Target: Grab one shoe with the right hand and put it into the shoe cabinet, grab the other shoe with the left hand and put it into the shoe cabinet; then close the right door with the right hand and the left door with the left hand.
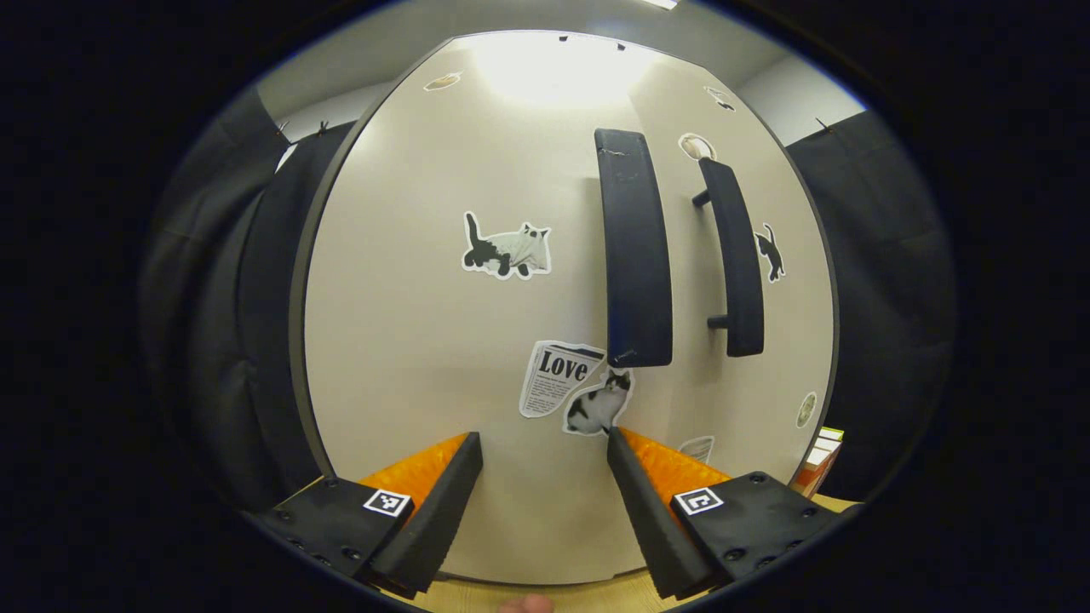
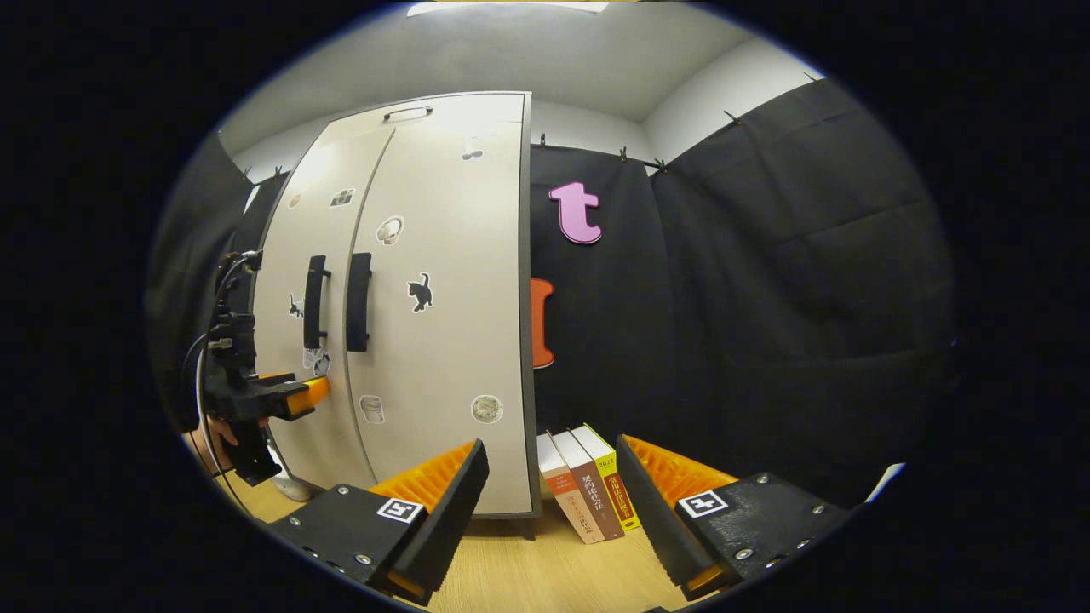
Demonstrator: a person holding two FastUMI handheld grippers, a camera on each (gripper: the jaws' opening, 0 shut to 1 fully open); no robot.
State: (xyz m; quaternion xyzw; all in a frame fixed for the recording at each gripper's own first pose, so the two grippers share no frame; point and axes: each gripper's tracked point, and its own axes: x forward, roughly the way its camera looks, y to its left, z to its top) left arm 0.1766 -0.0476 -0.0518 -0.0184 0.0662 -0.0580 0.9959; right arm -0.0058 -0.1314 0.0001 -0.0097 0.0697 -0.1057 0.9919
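Note:
The pale shoe cabinet stands with both doors flush. In the left gripper view its left door (image 1: 409,323) is very close, with the left handle (image 1: 634,255) and the right handle (image 1: 737,255) side by side as black vertical bars. My left gripper (image 1: 543,438) is open, its fingertips at or almost on the lower left door, below the handles. In the right gripper view the same cabinet's right door (image 2: 460,340) is farther off, and my left gripper (image 2: 311,393), held by a hand, sits against the left door (image 2: 328,196). My right gripper (image 2: 552,444) is open and holds nothing, low and right of the cabinet.
Three books (image 2: 588,485) stand upright on the wooden floor (image 2: 528,562) just right of the cabinet, against the black cloth wall (image 2: 766,298). Cat stickers (image 1: 507,247) dot the doors. Cables trail from the left gripper's body.

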